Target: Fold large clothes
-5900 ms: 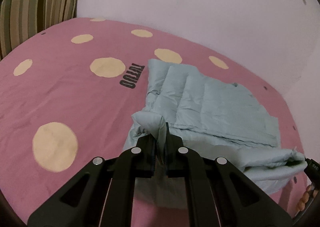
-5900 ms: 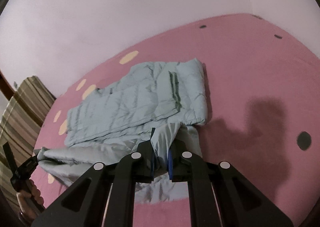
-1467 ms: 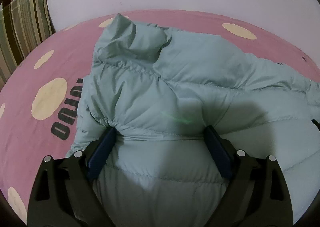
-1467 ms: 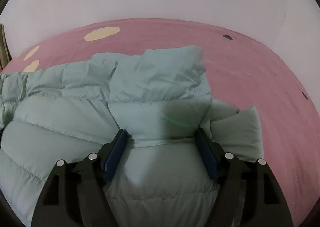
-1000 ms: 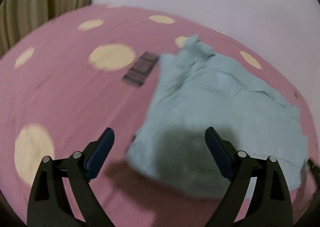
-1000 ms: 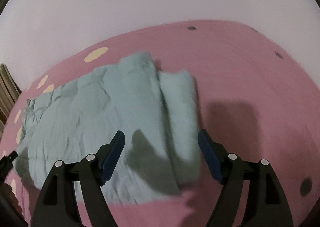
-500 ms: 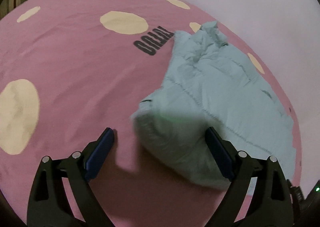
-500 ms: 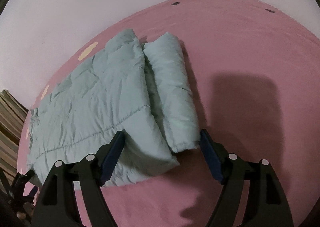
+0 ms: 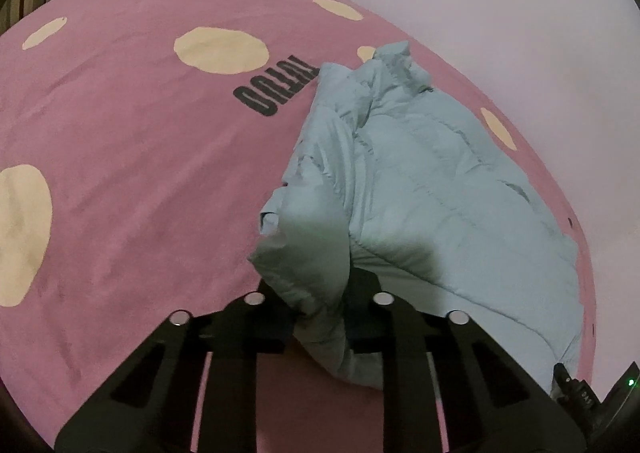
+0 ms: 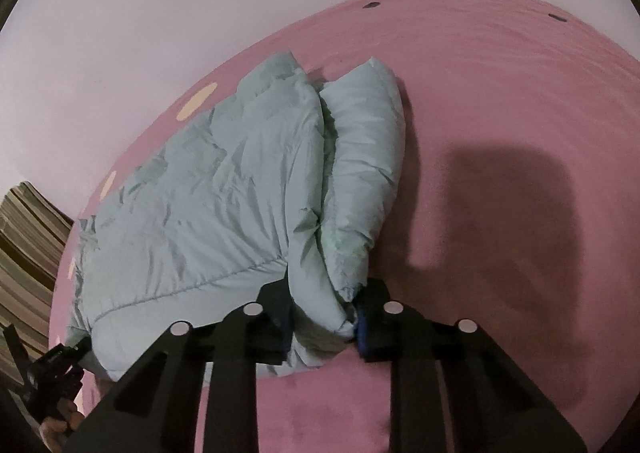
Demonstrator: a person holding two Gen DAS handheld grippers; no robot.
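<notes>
A pale blue puffer jacket lies folded in a thick bundle on a pink bed cover. It also shows in the right wrist view. My left gripper is shut on the near left corner of the bundle. My right gripper is shut on the near right corner, where a rolled sleeve lies along the right side. The jacket's lower layers are hidden under the top fold.
The cover has cream dots and black lettering. A striped cushion stands at the left end. A pale wall runs along the far side. The other gripper's tip shows at the lower right.
Both grippers were open over the folded jacket and drew back to its near edge. Now both have closed on the bundle's near corners.
</notes>
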